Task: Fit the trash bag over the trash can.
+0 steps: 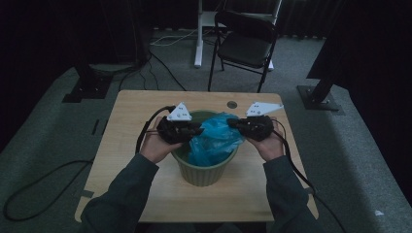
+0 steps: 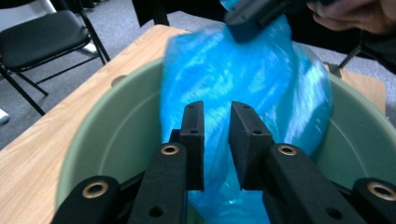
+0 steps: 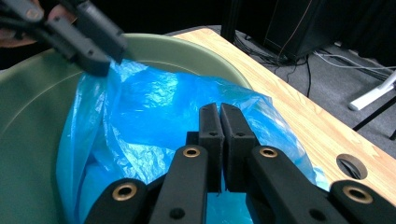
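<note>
A green plastic bin stands mid-table with a crumpled blue plastic bag inside it. Over the bin's left rim my left gripper reaches toward the bag. In the left gripper view its jaws stand a little apart, with blue film showing through the gap and not pinched. At the bin's right rim my right gripper has its jaws pressed together on the upper edge of the bag. The bag rises to that gripper in the left gripper view.
The wooden table has a cable hole behind the bin. A black folding chair stands on the carpet beyond the table. Dark stand bases and cables lie at both far sides.
</note>
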### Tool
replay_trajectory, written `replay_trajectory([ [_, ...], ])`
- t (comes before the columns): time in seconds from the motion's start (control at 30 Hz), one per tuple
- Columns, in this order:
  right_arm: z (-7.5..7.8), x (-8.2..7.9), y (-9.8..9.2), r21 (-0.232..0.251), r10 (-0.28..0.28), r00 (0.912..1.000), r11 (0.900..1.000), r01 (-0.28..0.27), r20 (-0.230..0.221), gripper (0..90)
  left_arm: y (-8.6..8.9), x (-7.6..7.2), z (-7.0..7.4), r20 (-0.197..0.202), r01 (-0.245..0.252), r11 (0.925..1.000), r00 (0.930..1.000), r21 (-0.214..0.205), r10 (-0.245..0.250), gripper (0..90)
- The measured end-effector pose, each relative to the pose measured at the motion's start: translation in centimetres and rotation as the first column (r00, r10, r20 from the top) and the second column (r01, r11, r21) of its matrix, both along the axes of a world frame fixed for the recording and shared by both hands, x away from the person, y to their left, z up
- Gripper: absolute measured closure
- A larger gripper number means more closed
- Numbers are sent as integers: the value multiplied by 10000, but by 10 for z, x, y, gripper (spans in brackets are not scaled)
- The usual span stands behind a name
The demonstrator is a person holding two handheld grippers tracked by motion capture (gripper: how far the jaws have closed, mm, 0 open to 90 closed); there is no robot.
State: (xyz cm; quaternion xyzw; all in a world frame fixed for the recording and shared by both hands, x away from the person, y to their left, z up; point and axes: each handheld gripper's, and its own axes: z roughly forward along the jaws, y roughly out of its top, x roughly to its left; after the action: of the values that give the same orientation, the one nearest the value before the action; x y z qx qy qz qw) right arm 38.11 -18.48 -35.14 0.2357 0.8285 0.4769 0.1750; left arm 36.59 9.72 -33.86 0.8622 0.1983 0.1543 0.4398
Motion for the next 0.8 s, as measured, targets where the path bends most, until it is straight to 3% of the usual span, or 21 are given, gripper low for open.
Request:
replay_trajectory([
  [0.23,2,-7,1,177,239,9995,9995,-243,226,881,-12,15,9,-19,-398,9988,9992,289,399,703],
  [0.53,6,-12,4,334,637,9976,9973,-646,287,887,-35,24,6,-66,-68,9984,10000,564,72,571],
  [0.6,7,-13,4,325,688,9971,9970,-699,338,887,-41,24,3,-81,68,9968,9999,802,-61,661],
  [0.7,6,-14,5,285,726,9968,9969,-736,341,886,-49,21,-2,-222,392,9920,9991,1200,-368,878],
  [0.8,5,-15,4,136,736,9969,9972,-740,271,859,-49,16,-4,-46,343,9904,9994,1338,-339,899],
])
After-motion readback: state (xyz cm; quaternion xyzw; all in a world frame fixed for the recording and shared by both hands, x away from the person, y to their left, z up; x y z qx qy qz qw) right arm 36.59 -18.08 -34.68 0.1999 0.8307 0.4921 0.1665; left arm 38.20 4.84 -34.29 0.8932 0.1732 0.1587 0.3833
